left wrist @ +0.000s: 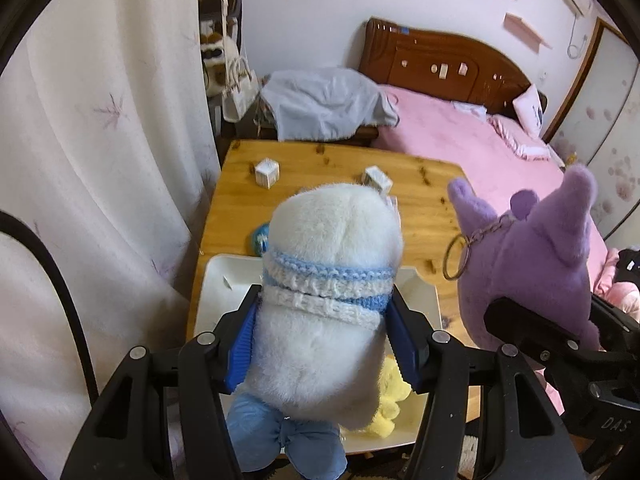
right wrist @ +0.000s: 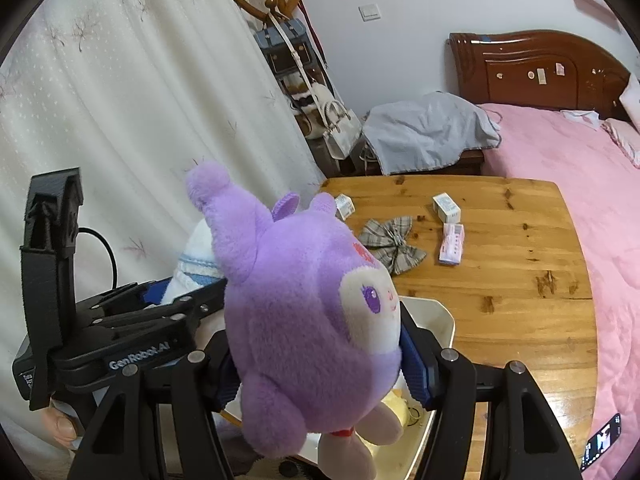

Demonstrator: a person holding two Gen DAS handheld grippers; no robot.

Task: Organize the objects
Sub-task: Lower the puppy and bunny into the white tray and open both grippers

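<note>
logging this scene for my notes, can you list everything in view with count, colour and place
fluffy white plush toy with blue knitted scarf: 1, white and blue, clamped in left gripper above tray
purple plush bunny with keyring: 1, purple, clamped in right gripper above tray
shallow white plastic tray: 1, white, near table edge
yellow plush toy: 1, yellow, in tray
small white cardboard boxes: 2, white, far on table
pink flat packet: 1, pink, beside a box
grey plaid fabric bow: 1, grey, table middle
round-cornered wooden table: 1, honey brown
pink-covered bed: 1, beyond table
left gripper: black, blue pads
right gripper: black, blue pads
</note>
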